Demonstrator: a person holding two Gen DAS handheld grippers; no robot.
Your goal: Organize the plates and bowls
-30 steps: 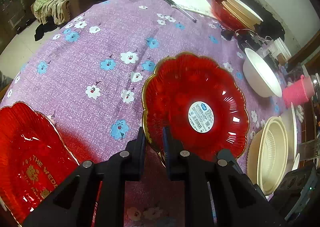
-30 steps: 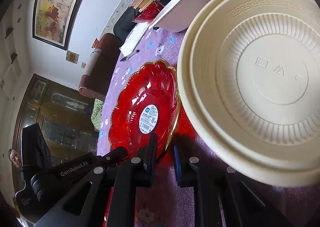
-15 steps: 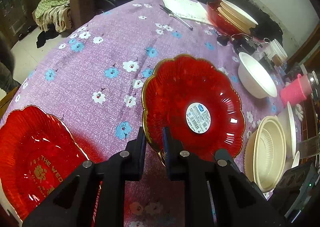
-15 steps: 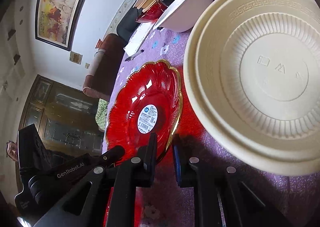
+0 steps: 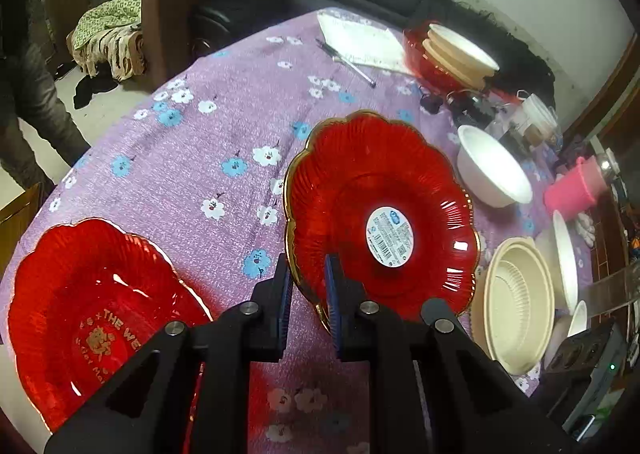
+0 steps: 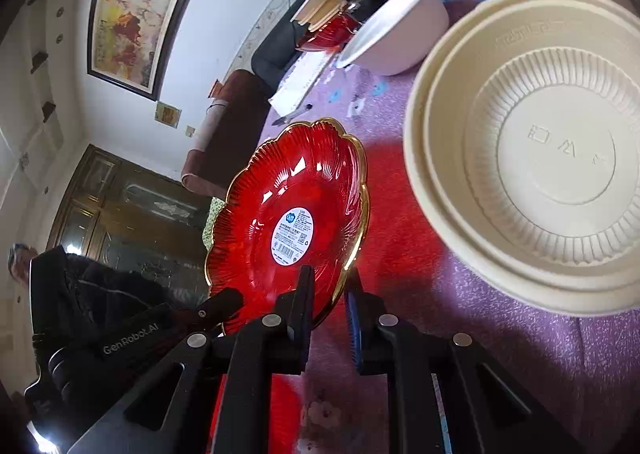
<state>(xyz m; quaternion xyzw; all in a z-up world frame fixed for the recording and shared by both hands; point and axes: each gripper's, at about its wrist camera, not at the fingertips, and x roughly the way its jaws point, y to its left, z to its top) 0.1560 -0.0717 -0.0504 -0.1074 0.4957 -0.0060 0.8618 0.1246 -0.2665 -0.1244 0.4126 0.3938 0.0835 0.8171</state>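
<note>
Held plate: translucent red, ribbed, scalloped rim edged in gold, white barcode sticker at centre. Second plate, near left: same red, gold lettering inside. Counter cloth: purple with white and blue flowers. Stacked bowls, right: cream, ribbed. Far bowl: white. Cup: pink. Both hand-held grippers, left and right: black, blue pads.

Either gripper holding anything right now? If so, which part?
Both hold the same red plate with the barcode sticker. The left gripper and the right gripper each pinch its gold-edged rim on the near side, lifting it off the purple cloth.
</note>
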